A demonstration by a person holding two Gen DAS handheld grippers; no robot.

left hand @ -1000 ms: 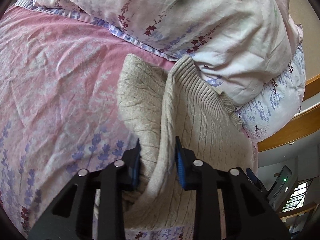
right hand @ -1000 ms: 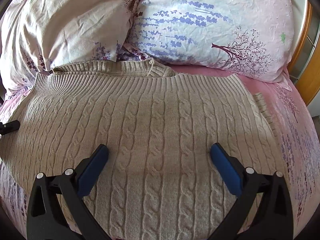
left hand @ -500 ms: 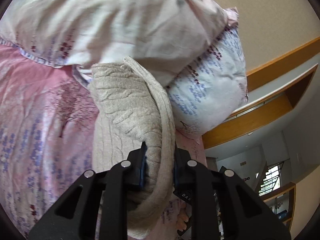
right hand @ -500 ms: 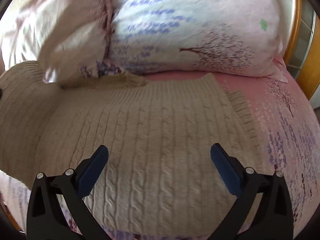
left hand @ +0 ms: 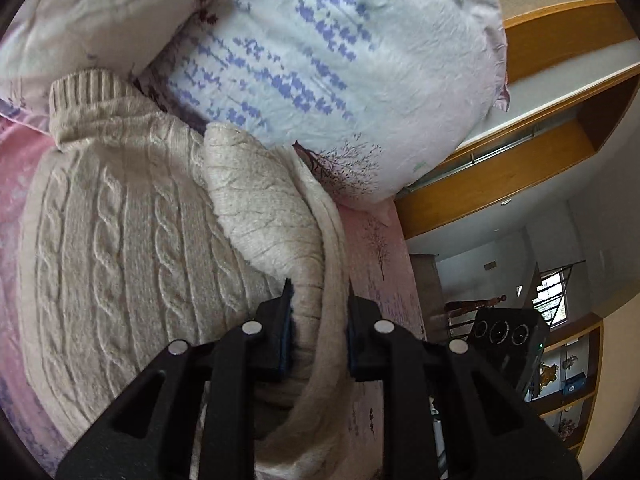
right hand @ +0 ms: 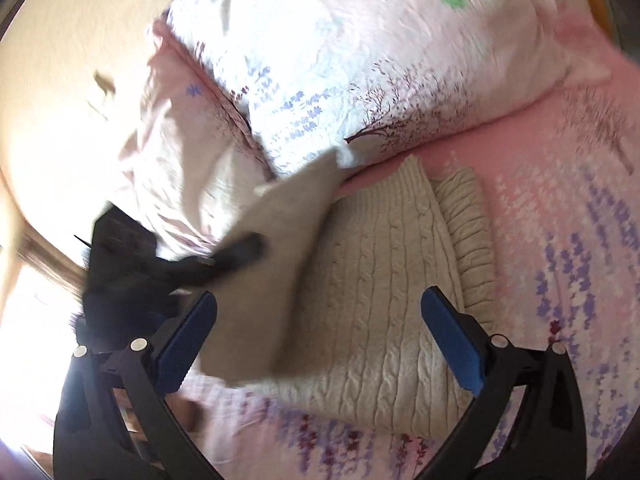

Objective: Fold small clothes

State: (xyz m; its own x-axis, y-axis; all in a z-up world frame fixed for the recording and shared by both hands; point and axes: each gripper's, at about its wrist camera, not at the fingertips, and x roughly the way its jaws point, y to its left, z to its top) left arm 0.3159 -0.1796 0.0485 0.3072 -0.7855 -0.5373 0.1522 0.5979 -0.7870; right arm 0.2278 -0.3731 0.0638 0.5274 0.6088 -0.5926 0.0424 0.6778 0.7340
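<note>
Left wrist view looks down along the left claw (left hand: 318, 300), which points at a downward slant over the bed and is clamped on a bunched fold of the beige cable-knit sweater (left hand: 120, 248). The pinched part is lifted and doubled over toward the middle, so its smoother inner side faces up, while the rest of the knit lies flat on the pink floral bed sheet (left hand: 384, 264), its ribbed edge up against the pillows. The pale floral pillow with purple sprigs (left hand: 320, 60) sits right behind it.

From the right wrist view the right claw (right hand: 320, 344) hovers tilted above the sweater (right hand: 384, 280) with its blue pads (right hand: 452, 344) wide apart, nothing between them. The left claw (right hand: 240, 256) shows up there as a blurry dark shape at the left, holding the raised flap over the flat part. A ribbed cuff pokes out on the sheet (right hand: 560, 208) just beside the folded body.
</note>
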